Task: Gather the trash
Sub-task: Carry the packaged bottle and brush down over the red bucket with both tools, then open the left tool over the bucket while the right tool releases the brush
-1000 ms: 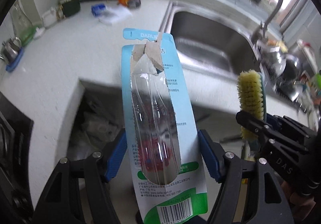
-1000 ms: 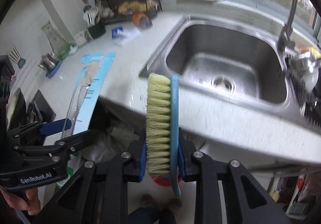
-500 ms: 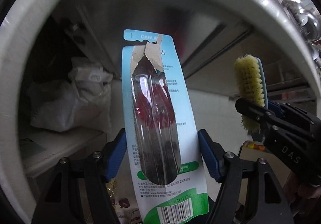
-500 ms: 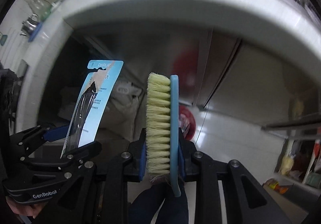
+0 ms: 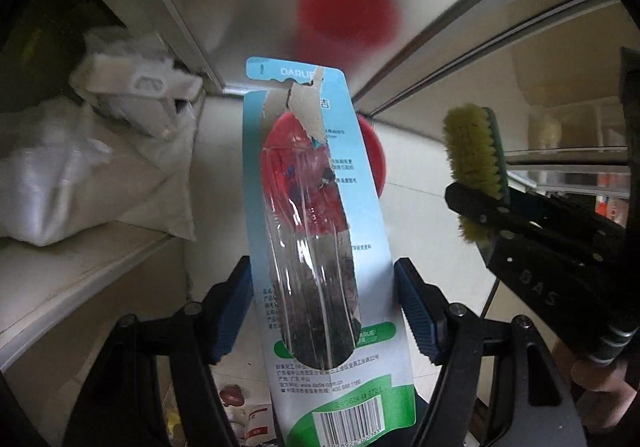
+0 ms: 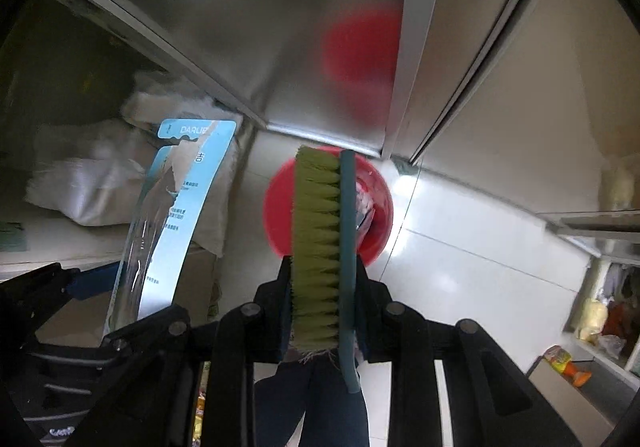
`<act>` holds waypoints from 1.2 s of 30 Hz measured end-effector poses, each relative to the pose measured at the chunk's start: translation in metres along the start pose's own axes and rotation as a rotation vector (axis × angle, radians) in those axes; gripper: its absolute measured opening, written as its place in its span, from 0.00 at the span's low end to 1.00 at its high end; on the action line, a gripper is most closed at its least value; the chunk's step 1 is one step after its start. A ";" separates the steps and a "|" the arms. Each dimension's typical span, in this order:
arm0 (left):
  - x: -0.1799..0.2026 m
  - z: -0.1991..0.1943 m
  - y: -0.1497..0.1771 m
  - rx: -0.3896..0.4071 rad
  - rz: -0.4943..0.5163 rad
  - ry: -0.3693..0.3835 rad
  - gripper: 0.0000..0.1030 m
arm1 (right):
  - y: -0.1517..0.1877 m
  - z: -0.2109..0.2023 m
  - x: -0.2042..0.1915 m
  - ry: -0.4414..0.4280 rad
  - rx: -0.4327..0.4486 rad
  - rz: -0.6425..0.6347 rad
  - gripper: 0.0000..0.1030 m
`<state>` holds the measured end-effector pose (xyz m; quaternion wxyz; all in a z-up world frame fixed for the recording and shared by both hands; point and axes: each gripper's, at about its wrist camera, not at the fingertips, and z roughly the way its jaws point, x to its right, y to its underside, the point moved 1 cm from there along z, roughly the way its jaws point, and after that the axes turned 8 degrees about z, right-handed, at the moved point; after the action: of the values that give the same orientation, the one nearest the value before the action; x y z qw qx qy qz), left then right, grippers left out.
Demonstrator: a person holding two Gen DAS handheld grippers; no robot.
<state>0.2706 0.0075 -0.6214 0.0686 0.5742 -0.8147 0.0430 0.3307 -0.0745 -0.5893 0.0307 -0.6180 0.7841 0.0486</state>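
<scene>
Bin [image 6: 280, 207] holds trash, apparently.

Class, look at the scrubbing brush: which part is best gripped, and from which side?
Grip the brush across its thin width, one pad on the bristles, one on the flat blue back, near the lower end, as the right gripper does; its long narrow body then stands straight out.
</scene>
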 end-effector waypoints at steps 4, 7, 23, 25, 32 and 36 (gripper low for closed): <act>-0.005 0.059 -0.009 -0.064 0.012 0.011 0.66 | -0.007 0.067 0.009 -0.005 -0.045 0.004 0.23; -0.014 0.098 -0.013 -0.097 0.001 0.026 0.65 | -0.009 0.109 0.019 -0.019 -0.081 0.007 0.23; -0.028 0.188 -0.029 -0.119 -0.002 0.059 0.66 | -0.007 0.196 0.035 -0.021 -0.112 -0.085 0.23; -0.029 0.199 -0.030 -0.120 -0.003 0.058 0.66 | -0.006 0.203 0.039 -0.021 -0.115 -0.088 0.23; -0.027 0.222 -0.028 -0.121 -0.001 0.063 0.66 | -0.001 0.217 0.042 -0.035 -0.099 -0.110 0.23; -0.029 0.224 -0.026 -0.115 0.002 0.053 0.66 | 0.000 0.220 0.044 -0.023 -0.098 -0.117 0.34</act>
<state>0.2903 -0.0079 -0.8477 0.1230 0.5671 -0.8143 0.0116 0.3179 -0.0915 -0.8128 0.0124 -0.6628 0.7430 0.0920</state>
